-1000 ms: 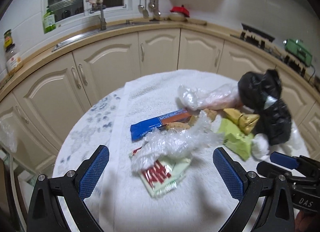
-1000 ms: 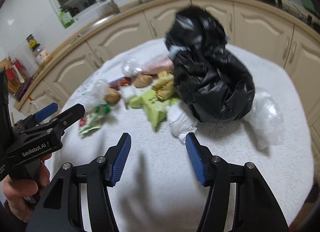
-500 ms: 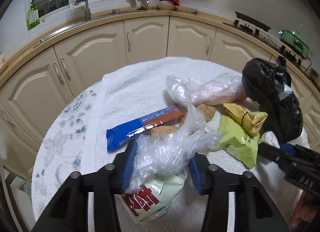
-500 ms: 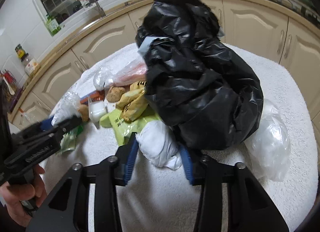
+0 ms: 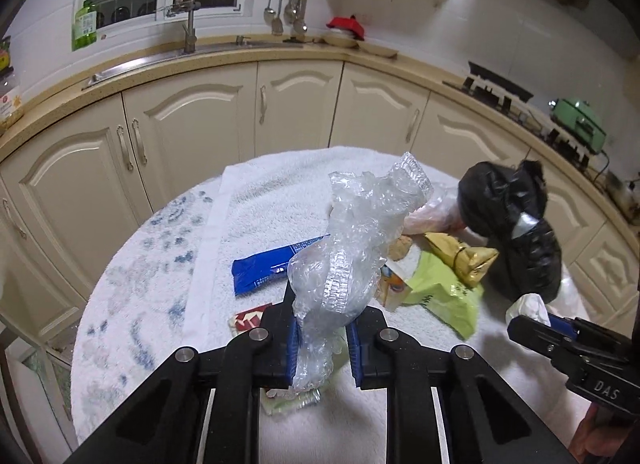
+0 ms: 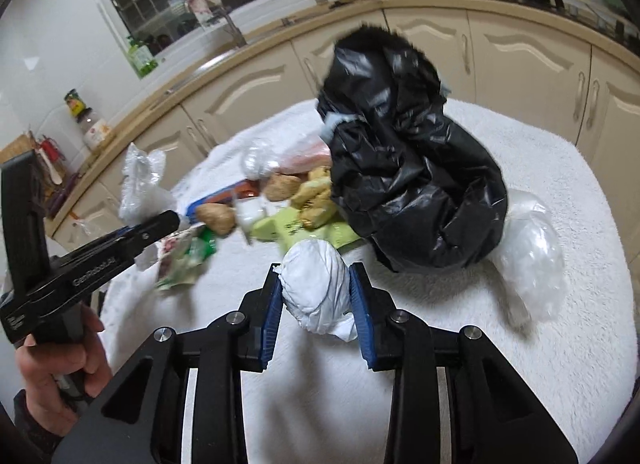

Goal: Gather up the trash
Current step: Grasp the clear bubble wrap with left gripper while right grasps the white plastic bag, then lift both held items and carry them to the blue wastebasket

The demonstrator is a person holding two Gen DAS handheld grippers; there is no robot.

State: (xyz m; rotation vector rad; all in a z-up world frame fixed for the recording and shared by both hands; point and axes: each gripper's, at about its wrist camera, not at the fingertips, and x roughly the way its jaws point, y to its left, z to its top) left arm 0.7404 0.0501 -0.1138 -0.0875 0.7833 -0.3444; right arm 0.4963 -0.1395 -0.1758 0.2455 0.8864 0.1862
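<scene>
Crumpled clear plastic wrap (image 5: 352, 248) is pinched by the left gripper (image 5: 322, 340), just closed; a white tissue wad (image 6: 316, 284), at six o'clock of the black trash bag (image 6: 412, 167), is clamped by the right gripper (image 6: 318, 316).

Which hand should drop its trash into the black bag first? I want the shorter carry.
Right, probably: the right gripper holds the white wad beside the black bag; the left gripper holds its clear plastic farther away.

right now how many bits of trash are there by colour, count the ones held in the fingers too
clear plastic: 3 (crumpled wrap, pinkish bag, bag by the black one)
white: 1 (wad)
black: 1 (bag)
blue: 1 (wrapper)
green: 1 (packet)
gold: 1 (packet)
red-and-white: 1 (packet)
total: 9, not counting the blurred brown lumps
</scene>
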